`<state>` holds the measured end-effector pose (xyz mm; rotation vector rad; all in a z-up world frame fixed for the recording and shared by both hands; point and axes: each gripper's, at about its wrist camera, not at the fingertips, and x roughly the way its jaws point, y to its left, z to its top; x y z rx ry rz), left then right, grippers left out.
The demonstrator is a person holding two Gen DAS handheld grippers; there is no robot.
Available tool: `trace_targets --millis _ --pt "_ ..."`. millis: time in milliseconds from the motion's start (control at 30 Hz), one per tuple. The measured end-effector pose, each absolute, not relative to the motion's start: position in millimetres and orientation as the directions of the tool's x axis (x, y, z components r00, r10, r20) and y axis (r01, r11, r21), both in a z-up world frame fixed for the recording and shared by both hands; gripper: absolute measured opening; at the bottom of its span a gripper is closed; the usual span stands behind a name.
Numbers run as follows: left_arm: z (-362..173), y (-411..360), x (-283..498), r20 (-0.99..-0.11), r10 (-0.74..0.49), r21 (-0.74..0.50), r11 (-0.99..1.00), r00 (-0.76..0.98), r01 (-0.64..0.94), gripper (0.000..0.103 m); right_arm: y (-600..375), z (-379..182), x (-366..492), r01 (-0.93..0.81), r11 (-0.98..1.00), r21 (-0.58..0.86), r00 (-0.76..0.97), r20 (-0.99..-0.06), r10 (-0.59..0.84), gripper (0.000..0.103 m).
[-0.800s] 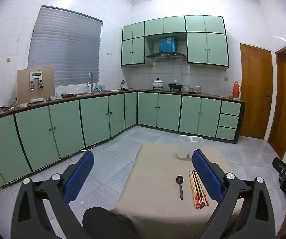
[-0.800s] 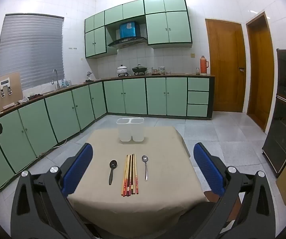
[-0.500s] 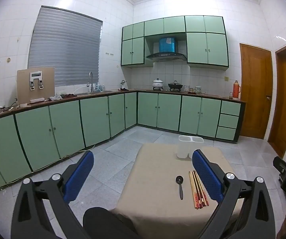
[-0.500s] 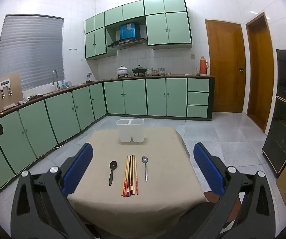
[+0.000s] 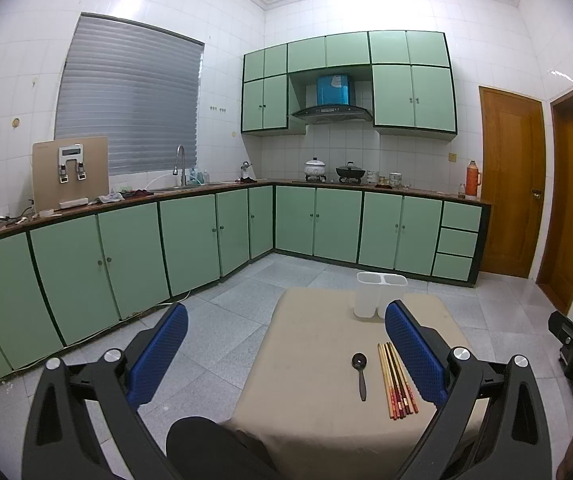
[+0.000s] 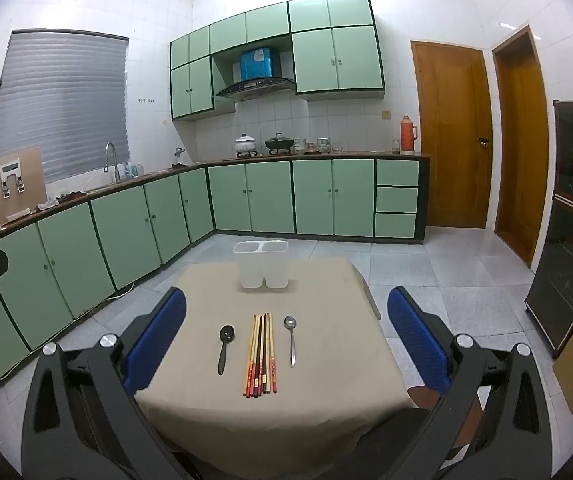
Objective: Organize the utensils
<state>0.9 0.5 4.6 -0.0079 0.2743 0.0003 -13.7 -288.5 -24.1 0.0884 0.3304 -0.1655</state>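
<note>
Change: nothing has shifted since the earlier views; sorting not begun
Tongs: left tongs and right tongs both spread wide, empty
Utensils: black plastic spoon, bundle of wooden chopsticks, steel spoon lie mid-desk
Holder: white two-compartment plastic holder at 12 o'clock on the beige-clothed desk

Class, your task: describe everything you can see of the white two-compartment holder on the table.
The holder is a translucent white container, plastic by its look, made of two tall compartments joined side by side, each with a rounded open top. It stands upright near the far edge of the table, on the beige cloth, well beyond the chopsticks and the two spoons. Both compartments look empty. Nothing touches it except the cloth beneath it.
</note>
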Motion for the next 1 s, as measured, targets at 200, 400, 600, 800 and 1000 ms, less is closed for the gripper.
trace_targets --millis 200,400,600,800,1000 --pt "4.4 -1.0 -0.4 -0.264 0.001 -0.005 1.000 0.964 -0.002 0.097 -288.6 -22.5 -13.9 0.177 0.983 0.058 0.933 -0.328 -0.148 0.098" --pt "4.8 -0.9 -0.8 -0.263 0.001 -0.007 1.000 0.965 -0.003 0.097 -288.3 -21.8 -14.4 0.177 0.983 0.057 0.934 -0.326 -0.149 0.098" --pt "5.5 -1.0 -0.8 -0.259 0.005 -0.007 1.000 0.966 -0.007 0.097 -290.1 -19.3 -16.1 0.177 0.983 0.057 0.934 -0.323 -0.150 0.098" --pt "4.8 -1.3 -0.6 -0.259 0.005 -0.006 1.000 0.966 -0.007 0.097 -290.0 -19.5 -16.2 0.177 0.982 0.057 0.935 -0.322 -0.150 0.098" --pt "5.6 -0.1 -1.4 -0.261 0.005 -0.008 1.000 0.965 -0.007 0.097 -290.5 -18.2 -17.5 0.177 0.982 0.059 0.935 -0.322 -0.149 0.098"
